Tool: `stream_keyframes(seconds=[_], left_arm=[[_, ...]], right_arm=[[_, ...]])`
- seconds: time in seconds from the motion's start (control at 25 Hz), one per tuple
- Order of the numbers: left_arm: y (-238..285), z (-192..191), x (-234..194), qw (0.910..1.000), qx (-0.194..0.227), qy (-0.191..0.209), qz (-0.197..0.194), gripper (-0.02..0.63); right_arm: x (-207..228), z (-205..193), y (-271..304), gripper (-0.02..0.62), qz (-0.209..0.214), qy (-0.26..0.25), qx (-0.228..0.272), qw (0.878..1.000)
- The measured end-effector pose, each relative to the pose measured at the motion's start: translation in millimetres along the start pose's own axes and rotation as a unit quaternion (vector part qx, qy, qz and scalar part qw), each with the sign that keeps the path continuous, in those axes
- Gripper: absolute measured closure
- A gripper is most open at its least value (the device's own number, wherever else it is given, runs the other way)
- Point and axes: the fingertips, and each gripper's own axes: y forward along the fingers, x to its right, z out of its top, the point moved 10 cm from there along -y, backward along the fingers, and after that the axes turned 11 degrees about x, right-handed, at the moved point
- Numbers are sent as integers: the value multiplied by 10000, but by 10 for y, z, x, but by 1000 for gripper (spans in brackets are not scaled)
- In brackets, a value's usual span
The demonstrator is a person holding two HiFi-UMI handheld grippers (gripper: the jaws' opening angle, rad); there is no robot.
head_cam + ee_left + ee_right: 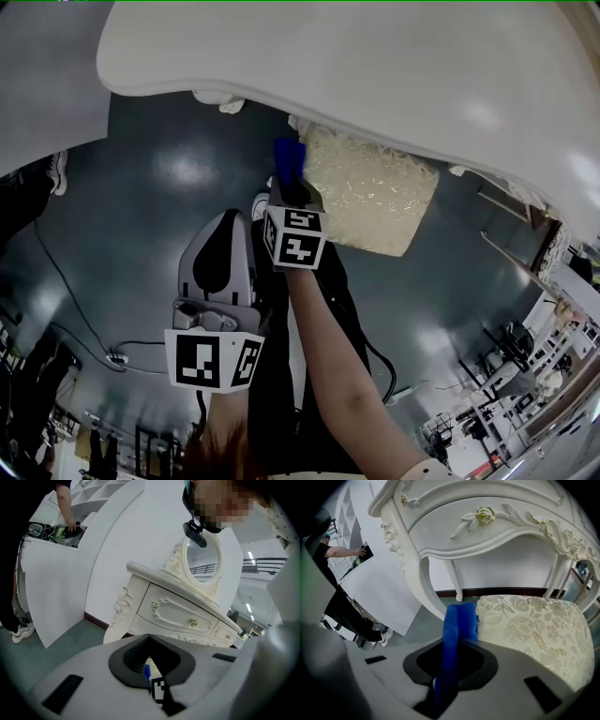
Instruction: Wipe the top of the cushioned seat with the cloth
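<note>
Presently: cloth [458,625], blue, probably soft, light and limp; bunched in right tongs [457,644], which are clamped on its fold, a sound hold. Sits just beside seat [534,630] edge, by table [487,531]. Seat padded, likely yielding. Left tongs [150,639] closed, empty, well back from seat.

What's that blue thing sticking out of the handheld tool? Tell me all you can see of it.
It is a bright blue cloth, soft-looking and bunched into a narrow strip. The right gripper is shut on its lower part, and the free end sticks out past the jaws. That end sits by a corner of the floral cushioned seat; whether it touches the seat cannot be told.
</note>
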Motion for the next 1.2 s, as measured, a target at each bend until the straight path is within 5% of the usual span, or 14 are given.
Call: stream_keyframes(seconds=[0.6,0.8,1.2], left_arm=[[-8,-94,188,9999,-89,19,-125,607],[5,-132,389,9996,-101,59,-265,607],[85,-220,1004,9978,-144,136,-635,607]], right_arm=[[92,45,-18,534,405,357,-4,9985],[253,155,-214,534,674,582,398,9952],[1213,200,-1135,534,-122,708,1156,9907]])
